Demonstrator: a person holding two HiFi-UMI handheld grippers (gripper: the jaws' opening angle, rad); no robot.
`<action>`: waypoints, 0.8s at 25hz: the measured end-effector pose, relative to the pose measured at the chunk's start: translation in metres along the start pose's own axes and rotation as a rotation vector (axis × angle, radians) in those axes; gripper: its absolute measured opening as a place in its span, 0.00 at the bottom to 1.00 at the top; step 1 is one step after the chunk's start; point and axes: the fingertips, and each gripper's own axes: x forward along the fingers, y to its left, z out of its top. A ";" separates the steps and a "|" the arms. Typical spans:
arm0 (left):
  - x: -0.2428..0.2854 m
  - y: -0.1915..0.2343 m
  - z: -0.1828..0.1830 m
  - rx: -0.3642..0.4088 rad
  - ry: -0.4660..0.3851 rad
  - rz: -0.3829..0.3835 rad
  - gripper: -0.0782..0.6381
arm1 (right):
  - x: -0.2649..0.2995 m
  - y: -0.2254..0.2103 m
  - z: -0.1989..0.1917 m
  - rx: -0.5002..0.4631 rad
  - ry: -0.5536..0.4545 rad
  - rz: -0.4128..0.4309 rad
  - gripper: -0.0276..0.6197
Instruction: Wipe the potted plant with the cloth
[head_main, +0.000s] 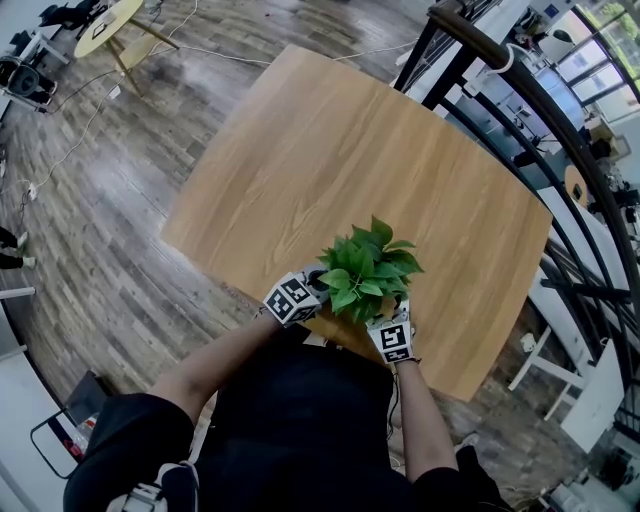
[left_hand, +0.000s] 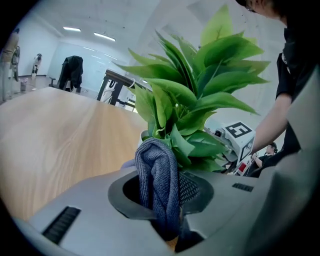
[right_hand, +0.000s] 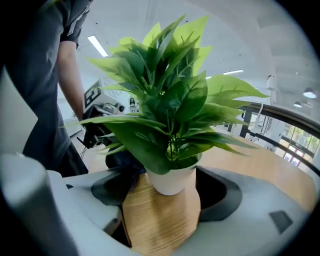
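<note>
The potted plant (head_main: 370, 268) stood upright close to the near edge of the surface (head_main: 330, 150), its long axis vertical. Your left hand-held gripper (head_main: 318, 284), at the plant's left, was clamped on the grey cloth (left_hand: 159, 182). The lower leaves (left_hand: 192, 145) lay straight ahead, just beyond the cloth's fold, so that arm was judged the better placed to wipe. Your right hand-held gripper (right_hand: 167, 202), on the near side, held its jaws apart either side of the white pot (right_hand: 172, 181). Contact there could not be confirmed, nor cloth-to-leaf contact. Foliage hid the pot in the head view.
</note>
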 end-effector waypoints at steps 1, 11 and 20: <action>-0.002 0.004 0.001 0.001 -0.005 0.008 0.23 | -0.002 0.004 -0.002 0.003 0.000 0.007 0.65; -0.006 0.007 0.003 0.026 -0.012 0.022 0.23 | 0.002 -0.011 -0.001 -0.063 0.006 0.041 0.65; -0.002 -0.003 0.003 0.042 -0.007 0.009 0.23 | 0.011 -0.015 0.004 -0.078 0.009 0.033 0.65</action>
